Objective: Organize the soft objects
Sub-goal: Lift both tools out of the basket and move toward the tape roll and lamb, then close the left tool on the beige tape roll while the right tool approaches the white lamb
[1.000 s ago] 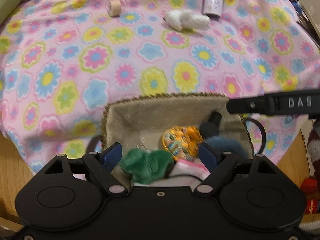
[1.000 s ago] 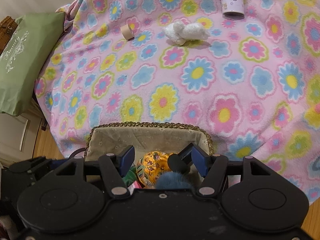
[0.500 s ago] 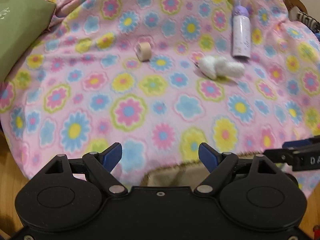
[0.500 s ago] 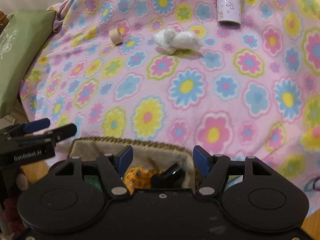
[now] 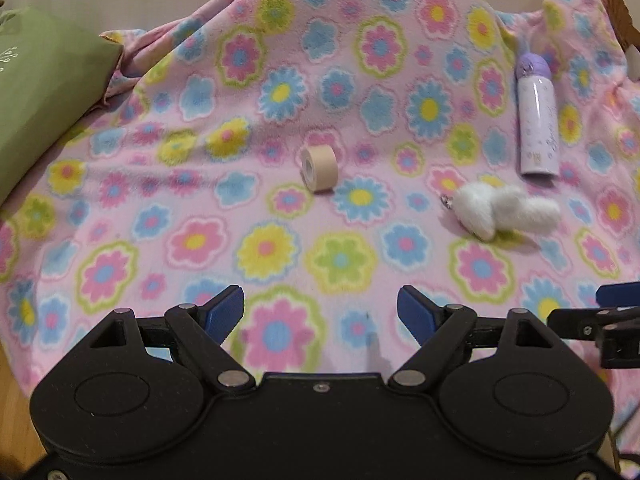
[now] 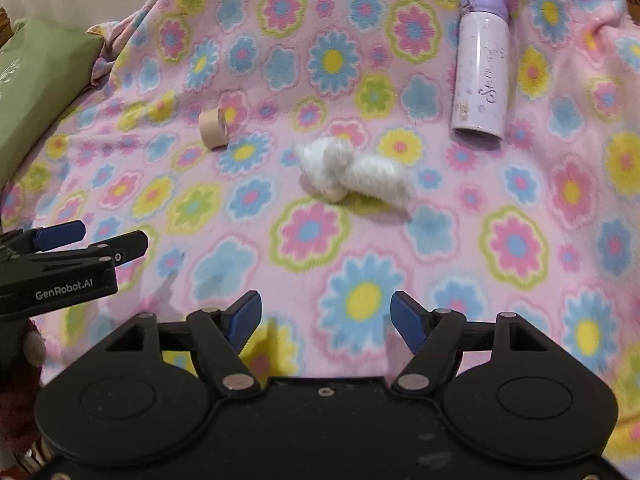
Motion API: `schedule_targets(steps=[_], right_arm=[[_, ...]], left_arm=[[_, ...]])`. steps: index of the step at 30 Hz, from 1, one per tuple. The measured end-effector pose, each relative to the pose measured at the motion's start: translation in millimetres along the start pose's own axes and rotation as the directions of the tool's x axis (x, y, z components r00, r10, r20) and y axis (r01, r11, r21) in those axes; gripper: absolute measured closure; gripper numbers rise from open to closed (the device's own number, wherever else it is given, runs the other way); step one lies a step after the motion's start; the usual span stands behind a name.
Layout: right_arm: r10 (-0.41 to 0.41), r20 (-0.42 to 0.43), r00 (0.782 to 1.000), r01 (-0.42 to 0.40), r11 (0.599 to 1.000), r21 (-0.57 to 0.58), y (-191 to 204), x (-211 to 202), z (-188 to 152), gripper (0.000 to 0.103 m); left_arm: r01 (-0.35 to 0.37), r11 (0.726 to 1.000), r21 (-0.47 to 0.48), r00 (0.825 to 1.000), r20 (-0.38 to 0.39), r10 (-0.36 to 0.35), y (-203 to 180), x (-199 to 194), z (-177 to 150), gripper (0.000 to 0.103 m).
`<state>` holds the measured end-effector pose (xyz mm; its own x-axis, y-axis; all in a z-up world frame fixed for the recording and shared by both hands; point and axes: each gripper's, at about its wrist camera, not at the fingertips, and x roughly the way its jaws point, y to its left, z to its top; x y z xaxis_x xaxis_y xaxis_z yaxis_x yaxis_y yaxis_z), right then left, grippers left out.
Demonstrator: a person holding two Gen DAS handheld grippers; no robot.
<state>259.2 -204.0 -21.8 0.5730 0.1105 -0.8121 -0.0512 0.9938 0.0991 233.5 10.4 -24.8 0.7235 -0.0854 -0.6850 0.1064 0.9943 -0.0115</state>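
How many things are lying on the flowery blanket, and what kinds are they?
Fluffy white toy: 1
Roll of beige tape: 1
Purple bottle, lying on its side: 1
Total on the blanket: 3
Both tools, left and right, are open and hold nothing.

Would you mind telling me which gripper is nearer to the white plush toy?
Right. The right gripper sits almost straight below the white plush toy; the left gripper is farther, off to the toy's left.
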Motion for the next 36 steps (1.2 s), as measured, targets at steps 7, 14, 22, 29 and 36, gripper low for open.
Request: schedule_targets(steps=[7, 14, 22, 29, 36], right_arm=[[-0.005, 0.024, 1.000, 0.004, 0.998, 0.061, -6, 44, 22, 0.032], [-0.048, 0.078, 0.996, 0.043, 0.998, 0.054, -9, 76, 39, 0.030], [-0.089, 0.208, 0.974, 0.080, 0.995, 0.052, -23, 102, 58, 0.023], [-0.056, 0.239, 0.970, 0.058, 0.998, -0.003, -21, 122, 54, 0.012], [-0.043, 0.242, 0.969, 0.038, 0.999, 0.027, -24, 123, 54, 0.013]], left_arm=[[-0.032, 0.999, -0.035, 0.999, 0.035, 0.033, 2, 37, 16, 0.023], [-0.073, 0.995, -0.063, 0.996, 0.054, 0.076, 3, 70, 37, 0.022], [-0.098, 0.992, -0.078, 0.989, 0.100, 0.105, 4, 85, 60, 0.022], [-0.125, 0.979, -0.161, 0.977, 0.152, 0.150, 19, 85, 71, 0.019], [-0.237, 0.938, -0.252, 0.965, 0.048, 0.257, 32, 116, 78, 0.018]])
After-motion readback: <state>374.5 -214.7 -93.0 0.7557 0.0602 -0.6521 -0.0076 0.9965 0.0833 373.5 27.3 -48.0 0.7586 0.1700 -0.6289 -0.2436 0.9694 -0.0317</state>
